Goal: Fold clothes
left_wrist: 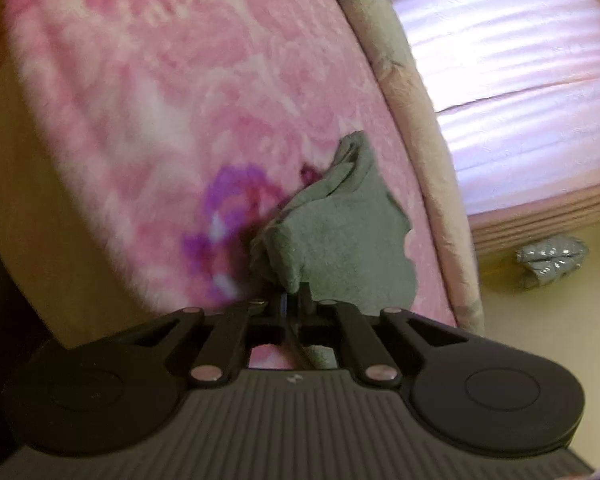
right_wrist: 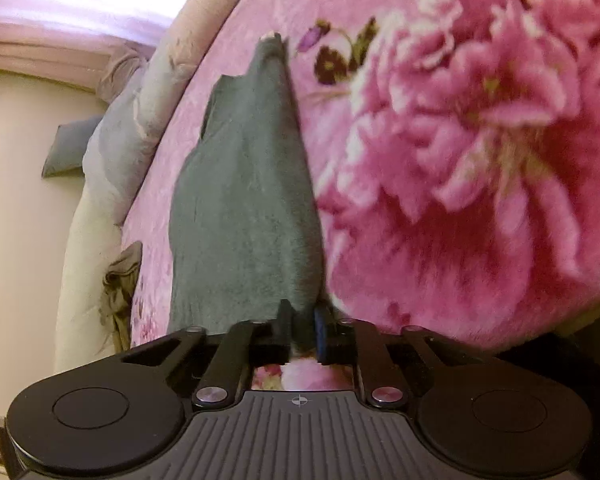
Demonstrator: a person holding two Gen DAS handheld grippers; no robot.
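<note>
The grey-green garment (right_wrist: 244, 208) lies stretched over the pink floral blanket (right_wrist: 460, 184), held at both ends. The right gripper (right_wrist: 300, 320) is clamped on its near edge; the far tip by the blanket's purple flower is too small to make out. The left gripper (left_wrist: 294, 300) pinches a bunched corner of the garment (left_wrist: 340, 240) (the blanket (left_wrist: 160, 100) here is motion-blurred). Beyond the blanket's edge sits a crumpled grey item (left_wrist: 552, 258), unclear.
</note>
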